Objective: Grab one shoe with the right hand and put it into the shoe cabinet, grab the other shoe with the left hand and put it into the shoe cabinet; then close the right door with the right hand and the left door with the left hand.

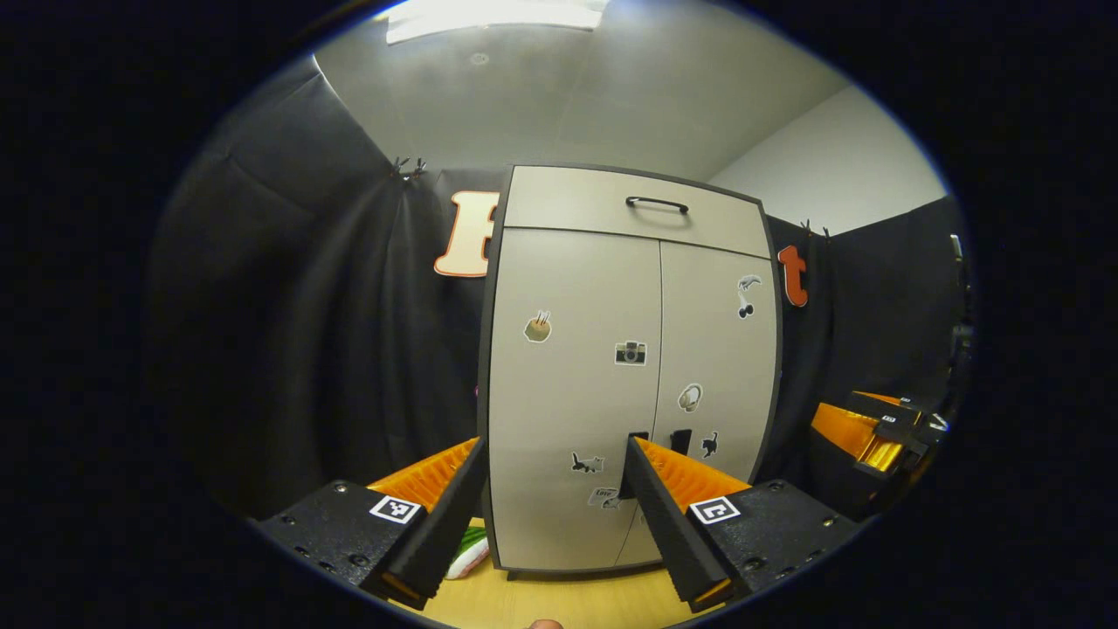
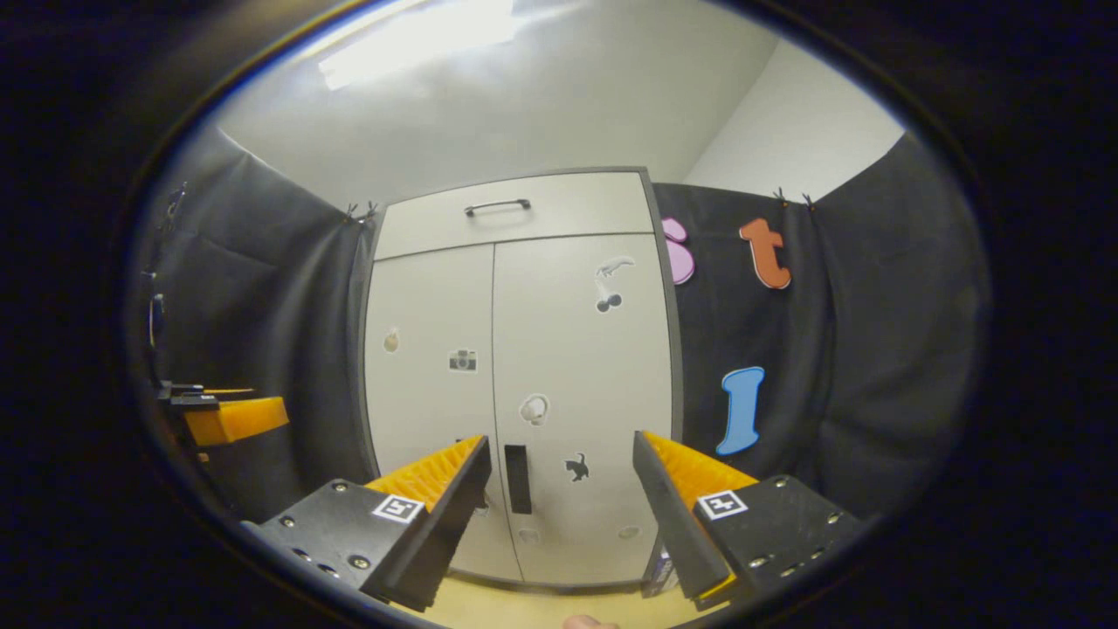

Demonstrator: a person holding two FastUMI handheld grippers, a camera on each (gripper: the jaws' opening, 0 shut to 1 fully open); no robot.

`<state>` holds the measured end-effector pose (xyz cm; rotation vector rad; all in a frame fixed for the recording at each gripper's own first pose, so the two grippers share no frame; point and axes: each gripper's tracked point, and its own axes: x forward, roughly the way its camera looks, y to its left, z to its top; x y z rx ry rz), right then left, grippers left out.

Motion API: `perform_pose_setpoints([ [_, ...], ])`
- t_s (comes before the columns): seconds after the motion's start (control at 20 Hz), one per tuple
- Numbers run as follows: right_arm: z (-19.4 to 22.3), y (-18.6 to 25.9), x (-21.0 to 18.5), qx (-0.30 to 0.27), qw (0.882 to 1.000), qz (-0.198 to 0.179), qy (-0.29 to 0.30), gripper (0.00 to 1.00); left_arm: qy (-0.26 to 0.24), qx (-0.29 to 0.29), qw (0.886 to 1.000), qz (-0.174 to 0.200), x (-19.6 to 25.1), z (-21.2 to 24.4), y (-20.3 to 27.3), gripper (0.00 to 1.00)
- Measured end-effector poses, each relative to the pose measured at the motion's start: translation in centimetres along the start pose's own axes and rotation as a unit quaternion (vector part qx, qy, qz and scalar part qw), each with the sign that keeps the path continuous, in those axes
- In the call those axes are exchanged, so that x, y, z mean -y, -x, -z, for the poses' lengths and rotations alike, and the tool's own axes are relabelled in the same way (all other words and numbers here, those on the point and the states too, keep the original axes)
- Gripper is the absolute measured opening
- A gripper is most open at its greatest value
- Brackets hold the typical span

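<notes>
The grey shoe cabinet stands upright straight ahead, both doors flush and shut, with small stickers on them. Two dark handle slots sit low at the seam between the doors. My left gripper is open and holds nothing, facing the left door. My right gripper is also open and holds nothing, facing the right door near its handle slot. A white, green and pink thing, perhaps a shoe, peeks out by the cabinet's lower left corner.
A drawer with a black handle tops the cabinet. The cabinet stands on a light wooden surface. Black cloth walls close in on both sides. A small dark object lies by the cabinet's lower right corner.
</notes>
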<state>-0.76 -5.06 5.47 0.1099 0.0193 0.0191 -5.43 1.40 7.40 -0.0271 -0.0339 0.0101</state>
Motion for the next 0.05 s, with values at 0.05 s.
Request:
perform_pose_setpoints([
  [0.05, -0.26, 0.14, -0.46, 0.005, 1.0, -0.001, 0.001, 0.97, -0.001, 0.001, 1.0, 0.0, 0.02, 0.07, 0.26, 0.96],
])
